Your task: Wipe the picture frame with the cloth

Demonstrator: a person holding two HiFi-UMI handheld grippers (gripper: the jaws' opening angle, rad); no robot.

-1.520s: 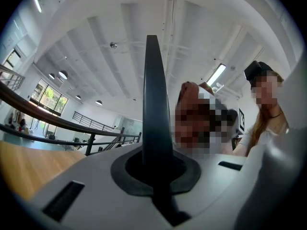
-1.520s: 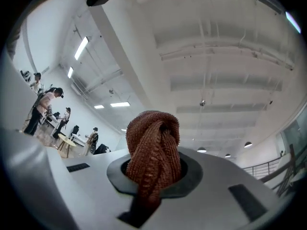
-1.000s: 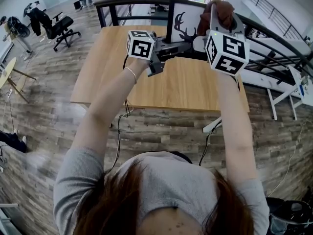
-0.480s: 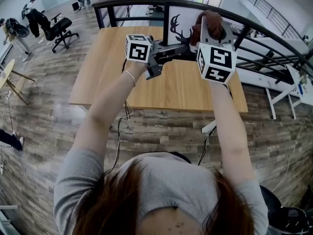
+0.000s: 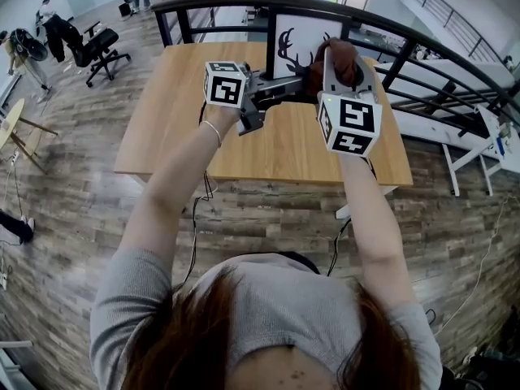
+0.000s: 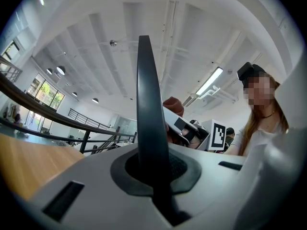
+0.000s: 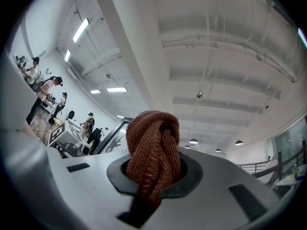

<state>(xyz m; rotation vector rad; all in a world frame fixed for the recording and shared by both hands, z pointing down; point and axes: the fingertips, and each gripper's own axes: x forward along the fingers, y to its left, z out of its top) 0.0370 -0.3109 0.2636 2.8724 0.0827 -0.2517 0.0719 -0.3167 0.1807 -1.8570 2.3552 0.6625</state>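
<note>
My left gripper has its fingers pressed almost together on the thin dark edge of the picture frame. It pinches the frame low down on its left side. The frame, with the deer picture, is up over the far edge of the worktop, a bit right of the middle. I cannot tell if its bottom sits on the wood or hangs in the air.

That grip worries me. The fingers hold only a thin strip of a big flat thing. If I push hard with the cloth, the frame could swing in the fingers like a door, or slide out. Then it could bang down on the worktop, or tip back toward the black railing behind the far edge.

The cloth is a red-brown bunch by the right part of the frame. I cannot tell if it touches the frame. My right gripper has its fingers pinching the cloth in the middle, and the bunch sticks out past the tips.

If I press too deep, I think the hard fingertips could scrape the frame through the cloth. If the cloth snags on a frame corner, it could pull loose and fall. The two grippers are also near each other, so a wide wipe toward the left could knock them together.
</note>
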